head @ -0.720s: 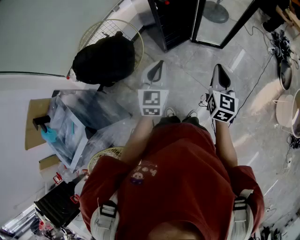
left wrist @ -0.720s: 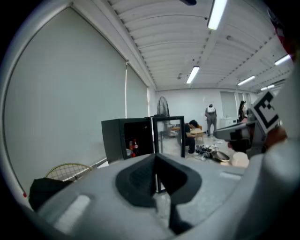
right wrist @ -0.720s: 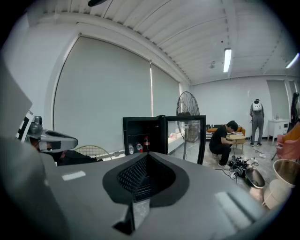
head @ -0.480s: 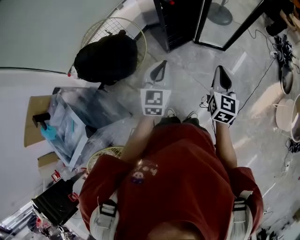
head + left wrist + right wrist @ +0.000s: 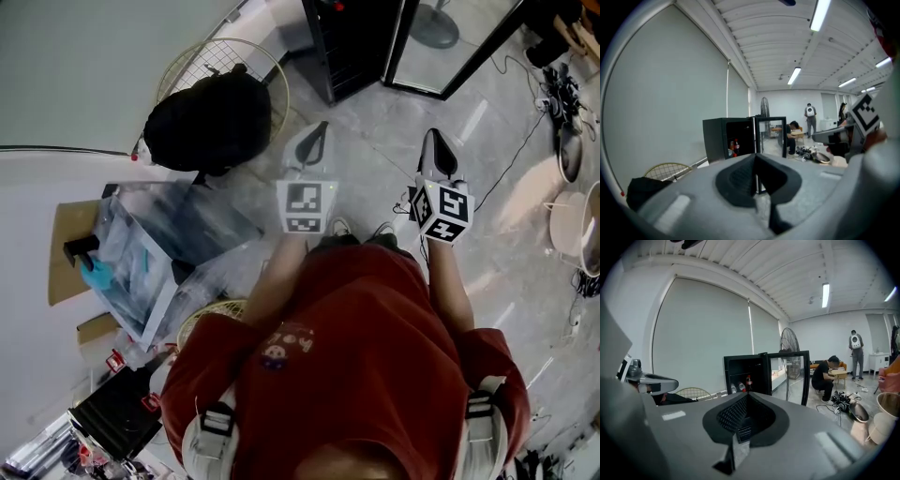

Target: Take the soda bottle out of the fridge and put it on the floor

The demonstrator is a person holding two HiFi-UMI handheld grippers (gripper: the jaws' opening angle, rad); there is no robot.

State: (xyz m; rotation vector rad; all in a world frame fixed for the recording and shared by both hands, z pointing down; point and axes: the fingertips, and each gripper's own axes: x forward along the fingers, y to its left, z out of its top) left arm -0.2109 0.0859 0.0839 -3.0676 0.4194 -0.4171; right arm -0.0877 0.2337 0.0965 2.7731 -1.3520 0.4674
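Looking along each tool, I found both sets of jaws closed and empty. The left gripper (image 5: 755, 158) had its pads meeting at the tip with nothing between them. The right gripper (image 5: 746, 397) was likewise fully together and held nothing.

Both grippers were held out in front of the person, side by side. They sat over bare floor (image 5: 375, 159) at the centre of the head view, well apart from the fridge (image 5: 740, 367). The fridge stood at the top edge of the head view and just above the jaws in both gripper views. Its glass door (image 5: 790, 373) was swung open to the right.

The soda bottle (image 5: 748, 382), dark with a red label, stood upright on an inner shelf. Two clear bottles (image 5: 737, 387) stood beside it.

Task status, as judged:
- **Access:** the door was already open.
- **Outstanding:** approach, grasp, withdrawal and placement on the floor.
- **Bottle:** no step involving it appeared done.
- **Next work:** closing the distance to the fridge and opening a gripper.
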